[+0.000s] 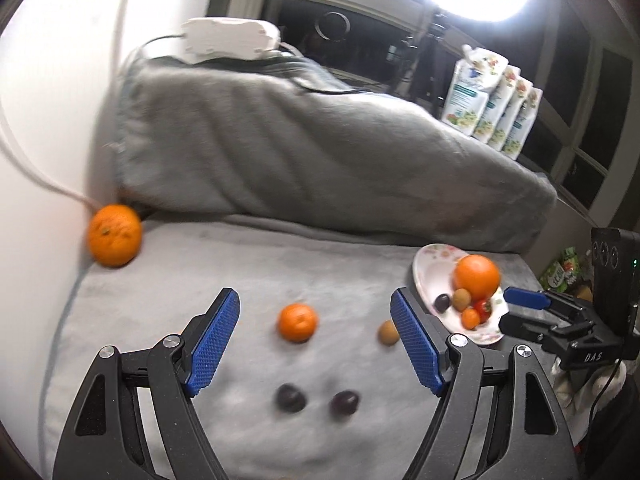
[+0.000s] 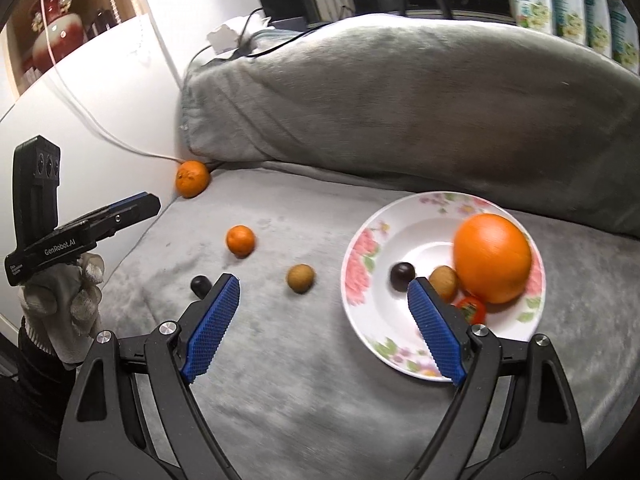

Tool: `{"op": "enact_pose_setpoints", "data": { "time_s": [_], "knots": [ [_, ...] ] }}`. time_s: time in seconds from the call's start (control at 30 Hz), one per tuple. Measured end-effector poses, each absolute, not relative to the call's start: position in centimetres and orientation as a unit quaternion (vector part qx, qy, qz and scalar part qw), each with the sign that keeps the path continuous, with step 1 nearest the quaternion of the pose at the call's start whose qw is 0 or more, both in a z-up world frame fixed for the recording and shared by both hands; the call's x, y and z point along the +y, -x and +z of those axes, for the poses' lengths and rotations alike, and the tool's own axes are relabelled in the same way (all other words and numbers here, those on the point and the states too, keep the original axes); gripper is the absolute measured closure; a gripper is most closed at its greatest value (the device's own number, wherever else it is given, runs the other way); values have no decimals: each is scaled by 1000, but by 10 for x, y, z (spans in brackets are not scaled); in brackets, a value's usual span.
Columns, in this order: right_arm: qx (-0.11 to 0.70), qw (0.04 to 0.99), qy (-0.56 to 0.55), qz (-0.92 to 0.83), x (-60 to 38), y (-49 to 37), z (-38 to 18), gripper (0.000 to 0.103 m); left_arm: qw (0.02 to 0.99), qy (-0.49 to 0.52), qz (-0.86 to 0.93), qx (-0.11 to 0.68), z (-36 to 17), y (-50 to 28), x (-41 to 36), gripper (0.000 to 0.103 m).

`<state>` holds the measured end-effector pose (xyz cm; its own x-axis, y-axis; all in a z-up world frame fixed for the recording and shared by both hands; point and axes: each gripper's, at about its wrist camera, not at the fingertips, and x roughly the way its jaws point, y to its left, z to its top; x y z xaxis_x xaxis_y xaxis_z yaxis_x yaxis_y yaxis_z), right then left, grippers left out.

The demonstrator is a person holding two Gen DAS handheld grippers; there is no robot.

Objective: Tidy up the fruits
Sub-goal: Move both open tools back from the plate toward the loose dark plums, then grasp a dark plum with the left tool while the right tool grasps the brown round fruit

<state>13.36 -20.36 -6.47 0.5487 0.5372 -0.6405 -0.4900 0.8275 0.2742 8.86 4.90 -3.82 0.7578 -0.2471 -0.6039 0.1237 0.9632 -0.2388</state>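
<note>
Both grippers are hovering over a grey cushioned seat (image 1: 248, 432), which is carrying the fruit. Its back edge is running under a big grey pillow (image 1: 320, 152); its left edge is meeting a white wall (image 1: 44, 112). Open grey fabric is lying between the scattered fruit, with more bare room toward the near edge.

The left gripper (image 1: 316, 344) is reaching forward over the middle of the seat, its blue pads spread wide and holding nothing. From the right wrist view it is showing side-on at the left edge, with a gloved hand (image 2: 66, 312) under it. The right gripper (image 2: 324, 320) is also gaping wide and empty, one pad hanging over the near rim of the floral plate (image 2: 360, 264), the other over bare fabric.

The plate is sitting by the seat's right edge, holding a large orange (image 2: 492, 258), a brown kiwi-like fruit (image 2: 442, 280), a dark plum (image 2: 402, 274) and a small red fruit (image 2: 472, 308). Loose on the seat are a small mandarin (image 1: 298, 322), a brown fruit (image 1: 388, 332) and two dark plums (image 1: 291, 398) near the front edge. A bigger mandarin (image 1: 115, 234) is wedged in the back left corner against the wall.
</note>
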Motion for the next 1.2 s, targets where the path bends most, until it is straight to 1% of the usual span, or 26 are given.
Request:
{"op": "enact_pose_setpoints", "data": {
  "time_s": [0.3, 0.33, 0.37, 0.4, 0.43, 0.5, 0.67, 0.7, 0.77, 0.87, 0.97, 1.07, 1.13, 1.2],
  "knots": [
    [383, 866, -10, 321, -167, -138, -68, 15, 923, 101, -84, 361, -69, -68, 73, 26],
    [384, 864, -8, 325, -163, -137, -69, 15, 922, 103, -84, 363, -70, -68, 73, 28],
    [384, 863, -5, 328, -160, -136, -69, 15, 920, 106, -86, 367, -74, -67, 75, 34],
    [384, 862, -1, 332, -155, -134, -69, 15, 918, 109, -87, 371, -77, -66, 76, 37],
    [384, 860, 2, 335, -152, -133, -70, 15, 917, 111, -88, 373, -79, -65, 77, 37],
    [385, 857, 10, 344, -144, -131, -73, 15, 913, 117, -92, 379, -85, -64, 78, 42],
    [390, 847, 33, 360, -125, -126, -83, 15, 906, 123, -106, 390, -94, -62, 75, 50],
    [392, 844, 37, 364, -122, -125, -86, 19, 905, 122, -107, 393, -96, -62, 73, 51],
    [396, 841, 45, 366, -115, -126, -89, 22, 903, 124, -110, 396, -99, -63, 73, 51],
    [398, 840, 54, 365, -109, -126, -93, 23, 899, 125, -116, 403, -104, -64, 70, 57],
    [401, 840, 63, 360, -105, -130, -95, 26, 896, 119, -120, 411, -109, -65, 67, 62],
    [404, 842, 71, 349, -103, -136, -98, 29, 894, 116, -122, 416, -113, -68, 64, 64],
    [409, 843, 78, 341, -102, -142, -100, 37, 892, 115, -123, 419, -116, -70, 62, 66],
    [413, 842, 88, 336, -100, -147, -102, 41, 891, 113, -125, 422, -118, -72, 61, 67]
  ]
}}
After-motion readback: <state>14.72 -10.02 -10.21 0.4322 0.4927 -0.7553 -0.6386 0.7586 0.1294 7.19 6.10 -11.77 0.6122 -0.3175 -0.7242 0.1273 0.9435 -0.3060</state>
